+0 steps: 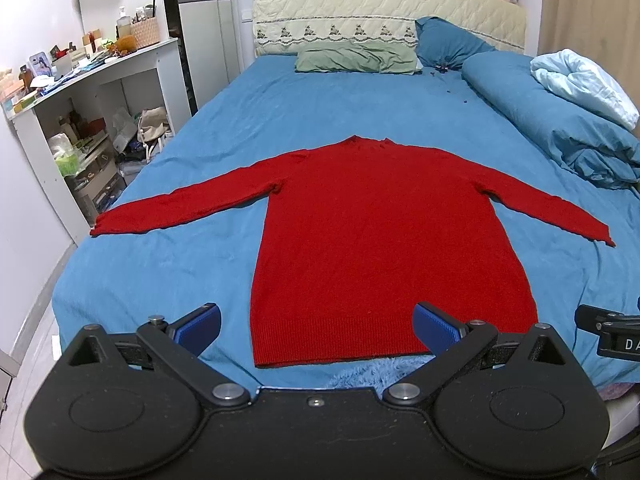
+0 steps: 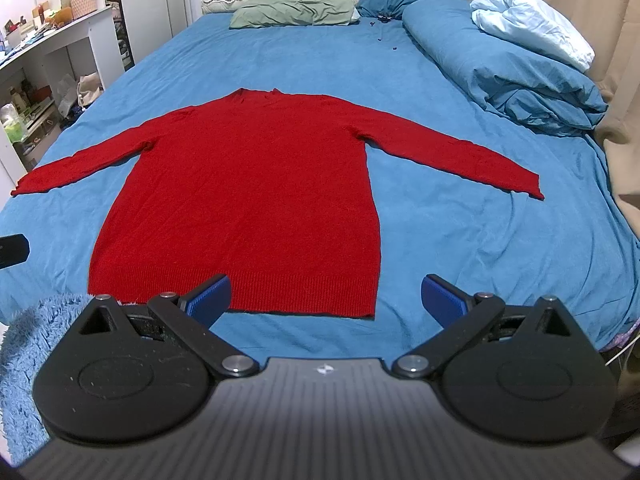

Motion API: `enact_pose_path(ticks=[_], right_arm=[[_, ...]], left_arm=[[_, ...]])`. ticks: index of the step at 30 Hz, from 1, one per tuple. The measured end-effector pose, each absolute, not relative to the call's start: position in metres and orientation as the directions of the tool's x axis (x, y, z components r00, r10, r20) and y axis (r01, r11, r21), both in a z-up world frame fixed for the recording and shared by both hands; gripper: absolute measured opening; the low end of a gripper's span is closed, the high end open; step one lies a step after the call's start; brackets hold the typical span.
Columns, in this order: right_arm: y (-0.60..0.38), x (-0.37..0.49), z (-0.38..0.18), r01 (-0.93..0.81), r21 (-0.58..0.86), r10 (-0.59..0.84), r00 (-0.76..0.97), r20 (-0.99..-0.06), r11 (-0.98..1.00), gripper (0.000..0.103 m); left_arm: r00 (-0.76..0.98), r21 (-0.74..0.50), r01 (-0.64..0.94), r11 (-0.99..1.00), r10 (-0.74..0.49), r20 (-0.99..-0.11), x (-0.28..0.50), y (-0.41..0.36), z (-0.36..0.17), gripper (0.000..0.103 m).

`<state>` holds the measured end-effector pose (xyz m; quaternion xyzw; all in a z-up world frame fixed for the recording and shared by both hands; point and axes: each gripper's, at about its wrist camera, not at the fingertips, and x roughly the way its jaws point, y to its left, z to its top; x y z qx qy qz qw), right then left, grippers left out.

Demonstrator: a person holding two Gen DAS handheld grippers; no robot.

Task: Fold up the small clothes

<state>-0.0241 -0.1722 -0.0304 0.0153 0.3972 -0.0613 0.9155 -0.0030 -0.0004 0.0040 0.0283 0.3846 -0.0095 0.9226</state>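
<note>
A red long-sleeved sweater (image 1: 380, 240) lies flat on the blue bed sheet (image 1: 200, 264), both sleeves spread out, hem nearest me. It also shows in the right wrist view (image 2: 248, 200). My left gripper (image 1: 318, 326) is open and empty, hovering near the foot of the bed over the hem. My right gripper (image 2: 326, 298) is open and empty, over the hem's right part. Part of the right gripper shows at the left view's right edge (image 1: 612, 330).
A rolled blue duvet (image 2: 500, 64) with a pale blanket (image 2: 532, 20) lies along the bed's right side. A green pillow (image 1: 356, 58) and a blue pillow (image 1: 448, 42) sit by the headboard. Cluttered white shelves (image 1: 92, 120) stand left of the bed. A fluffy blue rug (image 2: 24, 344) lies at the foot.
</note>
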Motion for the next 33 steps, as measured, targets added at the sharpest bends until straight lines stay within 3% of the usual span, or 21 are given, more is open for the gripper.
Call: enact_pose_path(ticks=[33], right_arm=[[-0.1721,-0.0247,-0.0287,0.125,-0.018,-0.099,0.677,-0.729,0.992,0.103]], left_arm=[[0.709,0.053,0.048,0.997,0.003,-0.705,-0.0044,-0.0056,0.0014,0.103]])
